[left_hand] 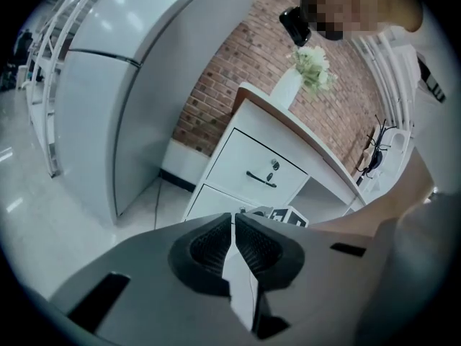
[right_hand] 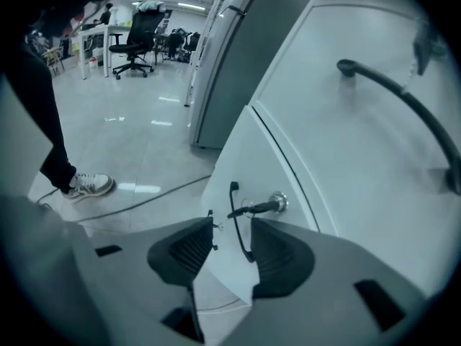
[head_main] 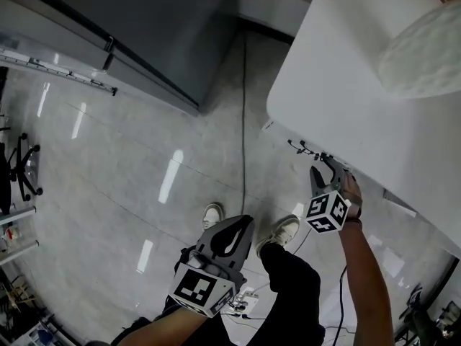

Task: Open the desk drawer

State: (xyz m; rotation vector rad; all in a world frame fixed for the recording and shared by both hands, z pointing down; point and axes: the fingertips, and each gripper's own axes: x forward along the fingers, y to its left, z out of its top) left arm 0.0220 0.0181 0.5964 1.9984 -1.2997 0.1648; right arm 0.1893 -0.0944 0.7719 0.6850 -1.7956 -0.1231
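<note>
Drawers (left_hand: 263,166) number two; right gripper (right_hand: 231,225) gapes around one handle (right_hand: 236,218), left gripper (left_hand: 233,225) pressed together, empty.

The desk (head_main: 338,78) stands right, fridge (head_main: 158,34) left — a cable (head_main: 243,107) lies between. A key (right_hand: 262,207) sits in the drawer (right_hand: 248,164) beside its handle (right_hand: 237,223).

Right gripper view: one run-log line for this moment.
right gripper: open, drawer handle between jaws, not gripped | left gripper: shut, empty | drawer: closed
</note>
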